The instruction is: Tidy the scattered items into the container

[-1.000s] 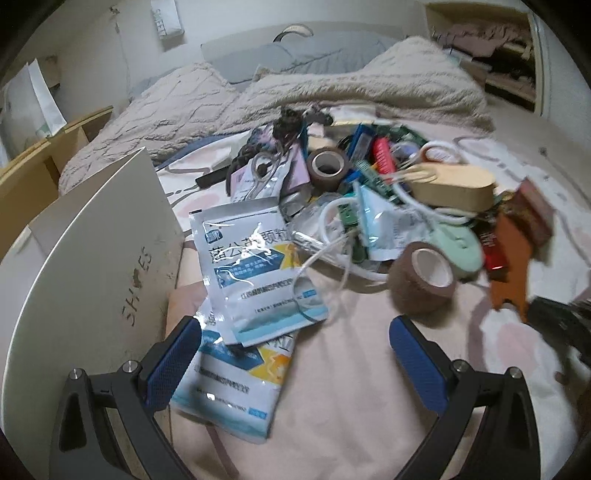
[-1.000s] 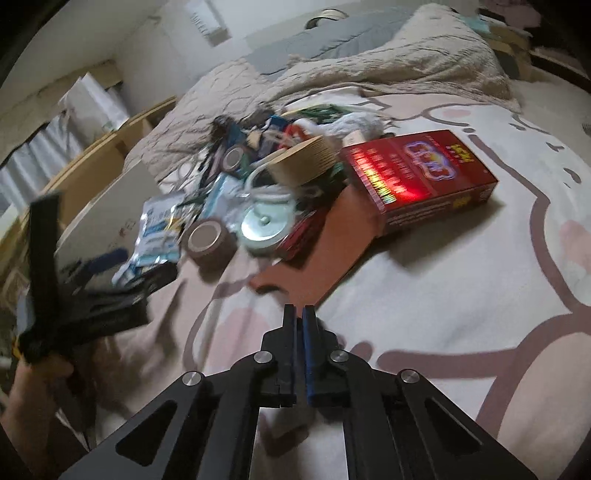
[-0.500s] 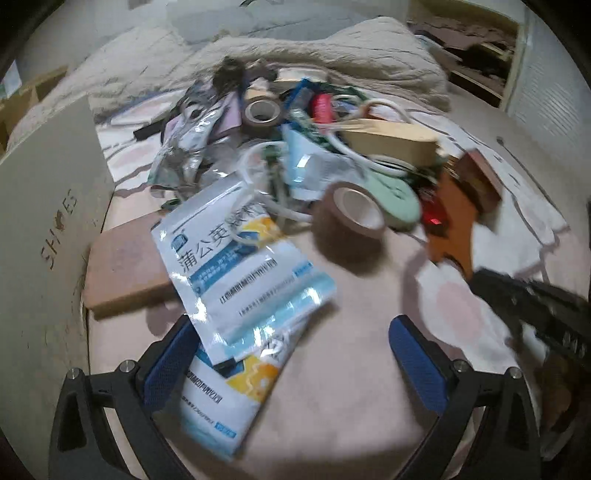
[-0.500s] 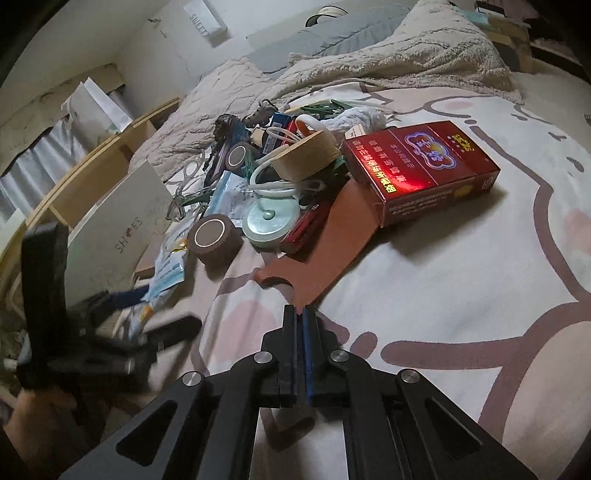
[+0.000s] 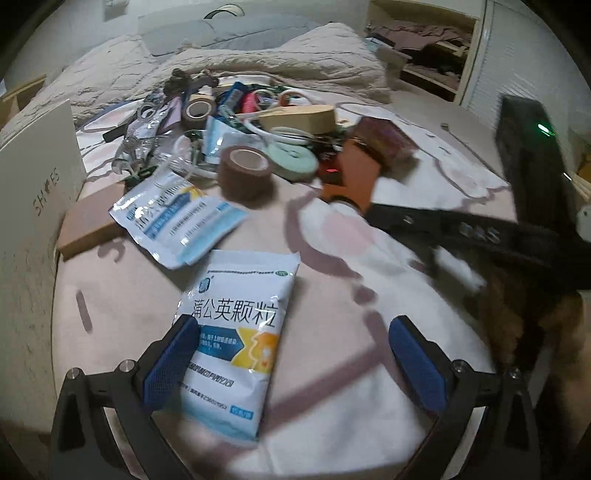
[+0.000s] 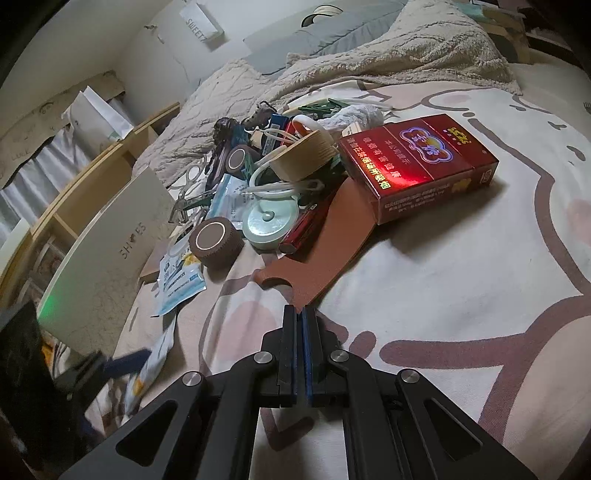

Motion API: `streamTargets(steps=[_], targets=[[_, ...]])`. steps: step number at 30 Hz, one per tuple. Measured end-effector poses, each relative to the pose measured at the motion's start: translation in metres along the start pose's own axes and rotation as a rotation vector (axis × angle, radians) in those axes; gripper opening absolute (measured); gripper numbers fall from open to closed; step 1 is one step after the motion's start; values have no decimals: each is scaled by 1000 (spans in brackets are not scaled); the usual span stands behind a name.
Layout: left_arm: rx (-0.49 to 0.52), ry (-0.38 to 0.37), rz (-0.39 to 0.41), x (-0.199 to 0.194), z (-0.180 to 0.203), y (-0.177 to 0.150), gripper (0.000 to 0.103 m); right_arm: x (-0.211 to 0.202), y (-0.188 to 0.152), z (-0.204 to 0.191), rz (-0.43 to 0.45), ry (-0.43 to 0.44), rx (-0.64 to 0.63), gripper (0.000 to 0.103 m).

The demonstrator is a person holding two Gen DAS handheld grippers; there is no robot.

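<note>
Cream shoebox wall (image 5: 35, 206) at far left, printed side facing pile. White-blue medicine sachet (image 5: 236, 332) flat on bedsheet, between spread fingers of left gripper (image 5: 291, 354), untouched. Brown tape roll (image 5: 245, 171) beyond. Red carton (image 6: 417, 162) right. Right gripper (image 6: 300, 350) clamped shut, empty.

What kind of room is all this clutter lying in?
Most likely a bedroom. The items lie on a printed bedsheet, with a rumpled beige blanket and a grey pillow behind them. An open shelf of folded clothes stands off to one side.
</note>
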State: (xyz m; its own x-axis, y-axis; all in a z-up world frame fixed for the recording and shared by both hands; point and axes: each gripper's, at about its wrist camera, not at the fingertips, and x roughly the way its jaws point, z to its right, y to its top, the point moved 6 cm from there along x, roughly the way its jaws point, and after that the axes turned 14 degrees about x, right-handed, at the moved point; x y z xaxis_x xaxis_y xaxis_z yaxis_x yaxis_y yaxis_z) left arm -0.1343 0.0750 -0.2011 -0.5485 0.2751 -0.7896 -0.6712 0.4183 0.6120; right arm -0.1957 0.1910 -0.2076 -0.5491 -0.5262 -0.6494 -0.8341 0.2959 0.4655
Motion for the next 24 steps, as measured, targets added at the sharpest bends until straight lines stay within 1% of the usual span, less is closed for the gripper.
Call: streamTargets(steps=[3, 6, 9, 16, 18, 19, 20, 21, 22, 23, 24], targets=[[5, -14, 8, -6, 9, -6, 102, -1, 1, 1, 2, 17, 11, 4], [0, -23, 19, -12, 16, -12, 102, -3, 1, 4, 1, 55, 34, 4], [0, -13, 35, -17, 22, -18, 102, -6, 1, 5, 5, 75, 44, 5], [-13, 12, 77, -21, 26, -25, 102, -8, 0, 2, 16, 49, 33, 6], [-17, 11, 84, -22, 25, -25, 102, -8, 0, 2, 16, 52, 41, 9], [-20, 9, 87, -22, 25, -25, 102, -9, -1, 2, 14, 61, 42, 17], [-22, 6, 90, -22, 24, -25, 102, -9, -2, 0, 9, 73, 40, 28], [-24, 5, 93, -22, 24, -25, 102, -10, -4, -5, 8, 86, 28, 35], [-25, 4, 96, -22, 24, -25, 102, -10, -5, -9, 11, 85, 15, 47], [-25, 4, 98, -22, 24, -26, 102, -10, -7, -14, 21, 71, -10, 52], [-25, 5, 101, -23, 24, -26, 102, -9, -9, -19, 32, 27, -45, 52]])
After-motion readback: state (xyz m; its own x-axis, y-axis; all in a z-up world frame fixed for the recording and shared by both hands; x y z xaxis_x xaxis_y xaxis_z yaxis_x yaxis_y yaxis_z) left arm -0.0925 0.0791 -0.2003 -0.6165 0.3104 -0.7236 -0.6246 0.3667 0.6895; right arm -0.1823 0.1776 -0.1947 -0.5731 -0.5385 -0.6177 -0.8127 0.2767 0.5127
